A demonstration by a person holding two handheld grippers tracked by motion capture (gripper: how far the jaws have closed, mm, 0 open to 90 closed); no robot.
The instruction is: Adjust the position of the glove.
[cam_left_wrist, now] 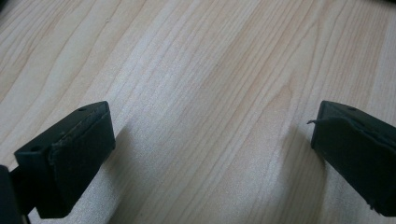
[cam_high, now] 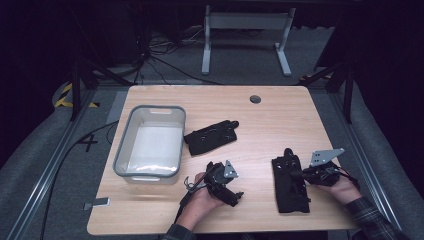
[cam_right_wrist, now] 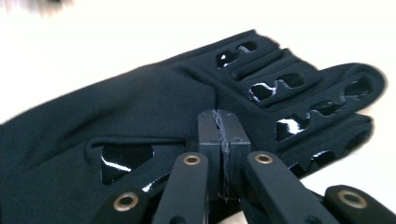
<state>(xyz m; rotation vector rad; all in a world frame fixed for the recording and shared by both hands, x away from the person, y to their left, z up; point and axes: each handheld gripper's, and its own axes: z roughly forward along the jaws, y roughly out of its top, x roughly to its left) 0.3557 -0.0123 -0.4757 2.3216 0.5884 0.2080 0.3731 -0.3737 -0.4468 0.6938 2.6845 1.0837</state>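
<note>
- At lower right of the high view, the right gripper (cam_high: pixel 300 175) sits on a black fabric glove with glossy patches (cam_high: pixel 289 181), which lies flat on the light wooden counter (cam_high: pixel 280 120), its fingers pointing up-frame.
- Right gripper view: its fingers (cam_right_wrist: pixel 208 140) are pressed together, pinching a fold of that glove (cam_right_wrist: pixel 140 116) near the knuckles.
- Lower centre of the high view: left gripper (cam_high: pixel 231 192), held low over bare counter; its fingers (cam_left_wrist: pixel 74 154) stand wide apart, holding nothing.
- Centre of the high view: a second black glove (cam_high: pixel 210 136) lies just right of a grey-rimmed clear plastic tub (cam_high: pixel 131 131).
</note>
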